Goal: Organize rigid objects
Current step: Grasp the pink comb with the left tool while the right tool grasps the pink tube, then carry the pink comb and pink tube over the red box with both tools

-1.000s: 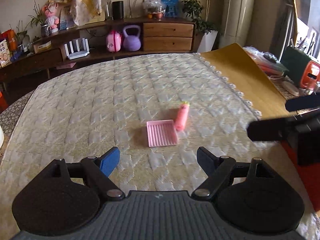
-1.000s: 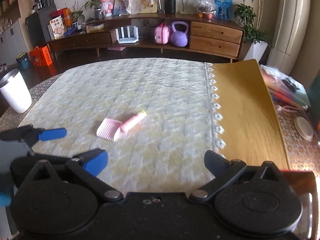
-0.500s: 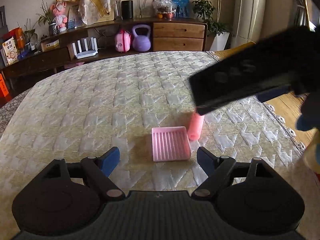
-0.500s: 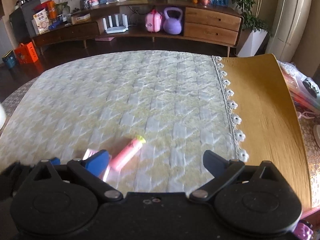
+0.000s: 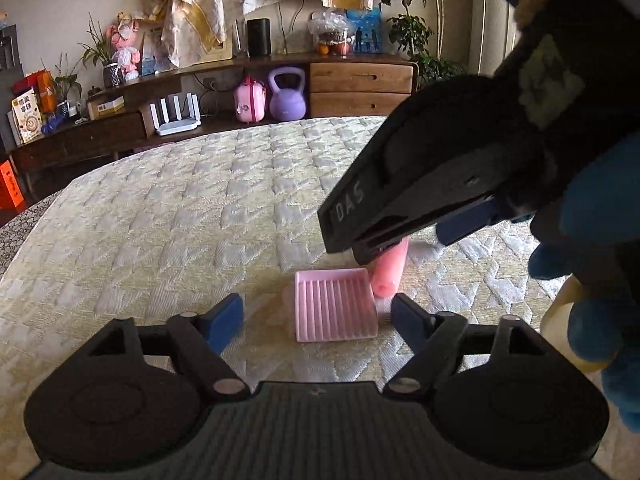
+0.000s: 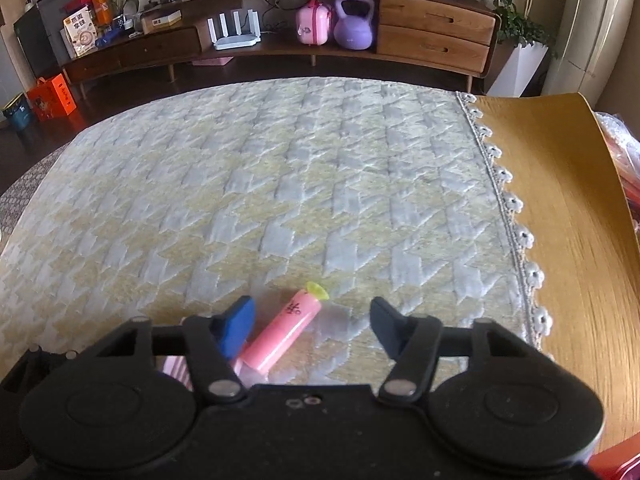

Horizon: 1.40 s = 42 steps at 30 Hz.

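A pink toy dustpan lies on the quilted cloth: its ribbed pan (image 5: pixel 334 306) and its tube handle (image 5: pixel 389 272) with a yellow-green cap (image 6: pixel 317 290). My left gripper (image 5: pixel 316 318) is open, low over the cloth, with the pan between its fingers. My right gripper (image 6: pixel 312 326) is open, and the handle (image 6: pixel 282 336) lies between its fingers, close to the left blue pad (image 6: pixel 236 330). In the left wrist view the right gripper's black body (image 5: pixel 440 184) hangs over the handle and hides its far end.
The cream quilted cloth (image 6: pixel 280 184) covers the table; bare wood (image 6: pixel 568 208) lies to the right past the lace edge. A low wooden cabinet (image 6: pixel 432 32) with a purple kettlebell (image 6: pixel 354 26) and a pink case stands beyond the table.
Both grippers have moved in on the dustpan. The right gripper swung over from the right and came down over the handle; the left gripper closed in on the pan.
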{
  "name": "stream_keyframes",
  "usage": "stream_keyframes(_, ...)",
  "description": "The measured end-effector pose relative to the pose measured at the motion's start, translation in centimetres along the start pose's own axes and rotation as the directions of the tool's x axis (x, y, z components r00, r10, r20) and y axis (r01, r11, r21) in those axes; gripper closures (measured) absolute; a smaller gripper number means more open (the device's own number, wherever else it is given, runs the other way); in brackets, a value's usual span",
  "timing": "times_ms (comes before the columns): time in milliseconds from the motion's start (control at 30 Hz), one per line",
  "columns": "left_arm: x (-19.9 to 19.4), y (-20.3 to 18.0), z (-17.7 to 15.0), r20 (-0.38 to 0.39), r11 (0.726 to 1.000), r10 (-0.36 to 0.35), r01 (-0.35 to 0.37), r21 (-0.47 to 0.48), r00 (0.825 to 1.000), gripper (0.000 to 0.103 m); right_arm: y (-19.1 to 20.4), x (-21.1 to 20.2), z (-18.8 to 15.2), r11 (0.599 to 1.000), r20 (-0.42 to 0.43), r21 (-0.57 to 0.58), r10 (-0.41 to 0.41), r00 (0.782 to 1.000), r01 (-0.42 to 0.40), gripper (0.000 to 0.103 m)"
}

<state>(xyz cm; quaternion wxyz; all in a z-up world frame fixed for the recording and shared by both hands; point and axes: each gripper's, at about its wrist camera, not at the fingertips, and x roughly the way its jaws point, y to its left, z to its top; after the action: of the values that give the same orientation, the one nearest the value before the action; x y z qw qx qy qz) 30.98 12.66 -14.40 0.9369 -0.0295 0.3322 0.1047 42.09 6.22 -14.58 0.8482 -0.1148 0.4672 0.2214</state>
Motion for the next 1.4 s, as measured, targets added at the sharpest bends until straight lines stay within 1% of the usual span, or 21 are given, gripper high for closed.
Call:
stream_keyframes(33, -0.1, -0.1, 0.0, 0.002, 1.0, -0.003, 0.003, 0.005, 1.0, 0.034, 0.1, 0.1, -0.1, 1.0, -0.002, -0.004, -0.001, 1.0, 0.001, 0.055)
stream_keyframes(67, -0.1, -0.2, -0.1, 0.006, 1.0, -0.005, 0.005, 0.015, 1.0, 0.036, 0.3, 0.2, -0.2, 1.0, -0.002, -0.009, -0.005, 1.0, 0.004, 0.055)
stream_keyframes(133, -0.3, -0.5, -0.2, 0.014, 0.999, -0.012, 0.012, 0.035, 1.0, 0.045, 0.6, 0.2, -0.4, 1.0, 0.006, -0.022, -0.019, 1.0, 0.02, 0.057)
stream_keyframes(167, -0.4, -0.7, -0.3, 0.018, 0.999, -0.016, 0.015, 0.045, 1.0, 0.047, 0.6, 0.2, -0.4, 1.0, 0.01, -0.019, -0.024, 1.0, 0.025, 0.058)
stream_keyframes(233, -0.5, -0.9, -0.3, 0.021, 0.998, -0.023, 0.022, 0.057, 1.0, 0.056, 0.7, 0.0, -0.6, 0.999, 0.014, -0.022, -0.028, 0.999, 0.029, 0.069)
stream_keyframes(267, -0.6, -1.1, -0.3, 0.021, 0.998, -0.031, 0.03, 0.062, 0.999, 0.058, 0.7, -0.1, -0.6, 0.999, 0.016, -0.025, -0.028, 0.999, 0.028, 0.072)
stream_keyframes(300, -0.6, -1.2, -0.4, 0.022, 0.997, -0.036, 0.035, 0.067, 0.999, 0.061, 0.7, -0.1, -0.7, 0.999, 0.016, -0.028, -0.029, 0.999, 0.029, 0.079)
stream_keyframes(333, -0.6, -1.2, -0.3, 0.022, 0.997, -0.034, 0.033, 0.074, 0.999, 0.061, 0.6, -0.2, -0.7, 0.999, 0.016, -0.03, -0.032, 0.999, 0.033, 0.086)
stream_keyframes(367, -0.6, -1.3, -0.4, 0.022, 0.996, -0.033, 0.031, 0.08, 0.999, 0.061, 0.5, -0.3, -0.9, 0.999, 0.016, -0.029, -0.032, 0.999, 0.033, 0.088)
stream_keyframes(600, -1.0, -0.9, -0.3, 0.011, 0.996, -0.04, 0.039, 0.082, 0.999, 0.062, -0.8, -1.1, -1.5, 1.0, 0.015, -0.015, -0.016, 1.0, 0.017, 0.089)
stream_keyframes(767, -1.8, -0.9, -0.5, -0.01, 0.996, -0.053, 0.054, 0.071, 0.999, 0.062, -2.3, -2.6, -2.9, 1.0, 0.01, 0.009, 0.013, 1.0, -0.014, 0.089)
stream_keyframes(867, -2.6, -1.3, -0.7, -0.02, 0.995, -0.054, 0.055, 0.082, 0.998, 0.062, -3.1, -3.9, -4.0, 0.999, 0.012, 0.011, 0.036, 0.999, -0.036, 0.089)
stream_keyframes(1033, -4.8, -1.9, -0.8, -0.024, 0.993, -0.069, 0.071, 0.092, 0.997, 0.062, -4.1, -6.6, -5.4, 0.998, 0.031, 0.017, 0.065, 0.997, -0.065, 0.089)
stream_keyframes(1200, -7.6, -2.5, -0.2, -0.026, 0.991, -0.092, 0.094, 0.095, 0.995, 0.062, -4.9, -10.3, -6.5, 0.995, 0.061, 0.019, 0.1, 0.993, -0.101, 0.089)
stream_keyframes(1400, -11.1, -3.7, 0.6, -0.019, 0.987, -0.123, 0.125, 0.098, 0.992, 0.062, -6.2, -14.7, -7.8, 0.992, 0.098, 0.023, 0.118, 0.988, -0.121, 0.089)
